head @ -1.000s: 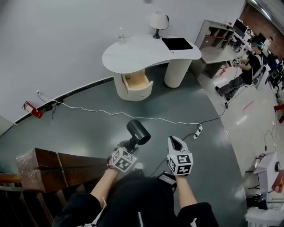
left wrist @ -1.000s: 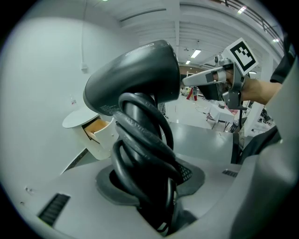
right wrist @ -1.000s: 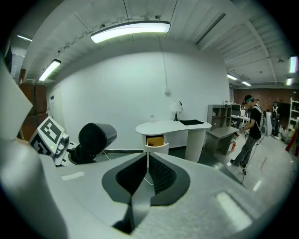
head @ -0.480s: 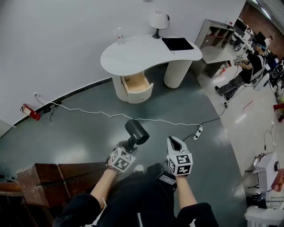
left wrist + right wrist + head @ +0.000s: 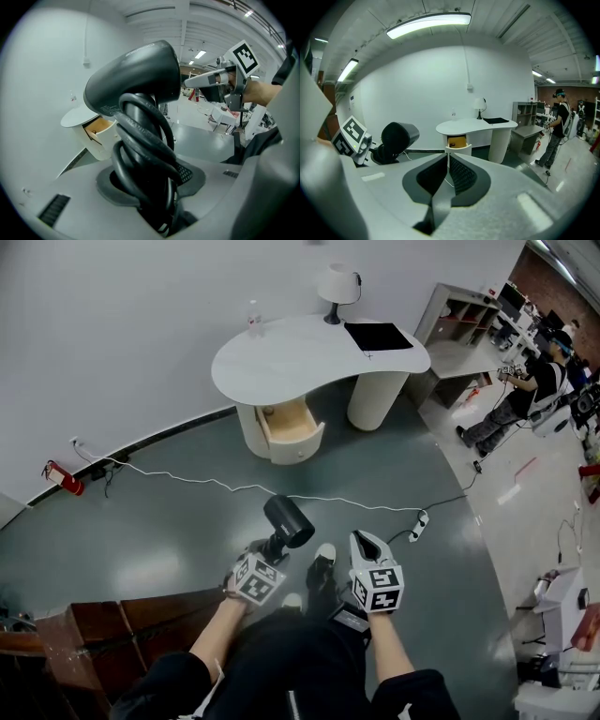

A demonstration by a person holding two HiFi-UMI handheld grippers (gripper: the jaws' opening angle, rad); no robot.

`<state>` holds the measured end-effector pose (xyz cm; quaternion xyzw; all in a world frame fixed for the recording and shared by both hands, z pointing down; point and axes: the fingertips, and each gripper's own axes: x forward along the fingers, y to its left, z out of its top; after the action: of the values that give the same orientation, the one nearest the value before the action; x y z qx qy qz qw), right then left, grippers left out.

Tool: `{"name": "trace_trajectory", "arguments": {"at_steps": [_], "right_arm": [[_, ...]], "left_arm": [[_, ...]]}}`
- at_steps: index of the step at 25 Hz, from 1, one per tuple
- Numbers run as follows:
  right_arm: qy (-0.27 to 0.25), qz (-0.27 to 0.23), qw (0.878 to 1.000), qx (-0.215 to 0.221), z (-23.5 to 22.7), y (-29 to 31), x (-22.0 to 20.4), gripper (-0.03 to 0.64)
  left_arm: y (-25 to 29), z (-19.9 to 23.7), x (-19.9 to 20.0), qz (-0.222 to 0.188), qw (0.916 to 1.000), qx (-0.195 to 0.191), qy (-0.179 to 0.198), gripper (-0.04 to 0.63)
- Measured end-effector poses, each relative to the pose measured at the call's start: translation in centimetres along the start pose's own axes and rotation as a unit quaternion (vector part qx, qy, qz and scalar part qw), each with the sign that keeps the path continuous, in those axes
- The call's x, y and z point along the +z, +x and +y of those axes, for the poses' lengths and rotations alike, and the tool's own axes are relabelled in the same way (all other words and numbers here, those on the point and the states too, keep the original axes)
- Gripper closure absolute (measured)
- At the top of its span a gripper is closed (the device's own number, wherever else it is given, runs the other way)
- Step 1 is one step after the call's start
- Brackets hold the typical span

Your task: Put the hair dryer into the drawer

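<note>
A black hair dryer (image 5: 288,520) with its cord coiled round the handle (image 5: 145,159) stands in my left gripper (image 5: 265,554), whose jaws are shut on that handle; it also shows in the right gripper view (image 5: 396,139). My right gripper (image 5: 366,542) is beside it, shut with nothing between its pads (image 5: 448,174). Ahead stands a white curved desk (image 5: 309,345) with its wooden drawer (image 5: 288,420) pulled open; the drawer (image 5: 457,141) lies straight past my right jaws. Both grippers hang over the grey floor, well short of the desk.
A white lamp (image 5: 335,285), a bottle (image 5: 252,313) and a black mat (image 5: 379,335) sit on the desk. A white cable with a power strip (image 5: 419,517) crosses the floor. A wooden rail (image 5: 131,624) is at lower left. A person (image 5: 525,390) stands by shelves at right.
The desk and open drawer have drawn slightly nearer as both grippers moved forward together. The wooden rail has slid back to the lower left. The grip on the hair dryer is unchanged.
</note>
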<state>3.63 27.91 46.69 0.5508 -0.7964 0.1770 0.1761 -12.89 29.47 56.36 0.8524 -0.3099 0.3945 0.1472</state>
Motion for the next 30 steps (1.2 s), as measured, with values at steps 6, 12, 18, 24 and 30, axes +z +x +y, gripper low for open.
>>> {"name": "trace_trajectory", "arguments": {"at_steps": [6, 12, 18, 24, 30], "right_arm": [[-0.001, 0.004, 1.000, 0.010, -1.8, 2.9, 1.0, 0.611], [0.002, 0.011, 1.000, 0.022, -4.4, 6.3, 2.5, 0.611], [-0.001, 0.019, 0.999, 0.045, -7.5, 10.2, 4.9, 0.611], [-0.003, 0.028, 0.997, 0.069, -10.8, 14.8, 7.6, 0.611], [-0.002, 0.036, 0.996, 0.085, -14.7, 19.2, 9.9, 0.611]], "left_arm": [[1.9, 1.6, 1.5, 0.005, 1.0000, 0.003, -0.004, 0.414], [4.3, 3.6, 4.1, 0.014, 0.9998, 0.005, -0.012, 0.414], [7.0, 5.5, 7.0, 0.023, 0.9992, 0.011, -0.030, 0.414], [9.7, 8.0, 10.9, 0.028, 0.9980, 0.018, -0.054, 0.414], [12.8, 10.4, 14.7, 0.038, 0.9972, 0.026, -0.060, 0.414]]}}
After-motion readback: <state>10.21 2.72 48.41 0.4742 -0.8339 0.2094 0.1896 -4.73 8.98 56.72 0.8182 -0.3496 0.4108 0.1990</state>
